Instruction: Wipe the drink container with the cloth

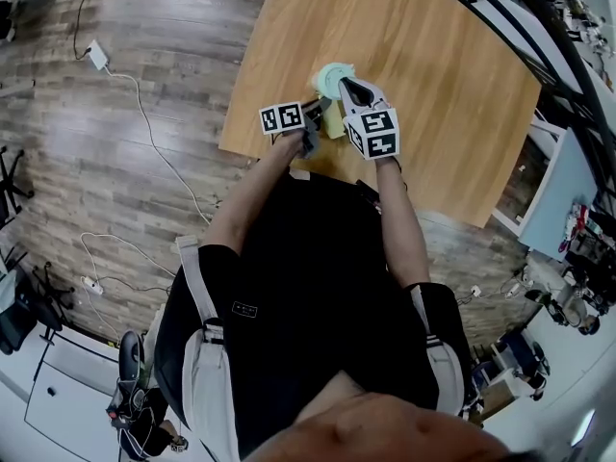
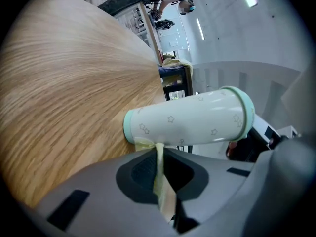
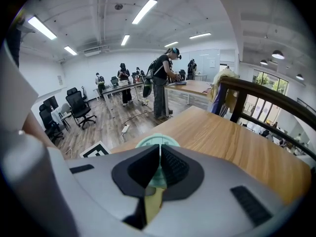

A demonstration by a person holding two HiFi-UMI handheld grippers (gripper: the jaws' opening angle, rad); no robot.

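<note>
The drink container point(image 2: 190, 121) is a pale mint tumbler printed with small stars; it stands near the front edge of the wooden table point(image 1: 433, 75). From above, its round mint lid point(image 1: 336, 77) shows. My left gripper point(image 2: 159, 149) is shut on a pale yellow cloth point(image 2: 162, 181), and the cloth touches the container's side near its base. My right gripper point(image 3: 159, 149) comes down on the container's top, its jaws shut on the lid point(image 3: 157, 142). The cloth point(image 1: 332, 121) hangs between both grippers in the head view. The left gripper point(image 1: 318, 115) is left of the container, the right gripper point(image 1: 348, 87) over it.
White cables and a power strip point(image 1: 97, 56) lie on the wood floor left of the table. A black railing point(image 3: 266, 102) runs along the table's far side. Office chairs point(image 3: 79, 107) and several people point(image 3: 160, 85) at desks are in the background.
</note>
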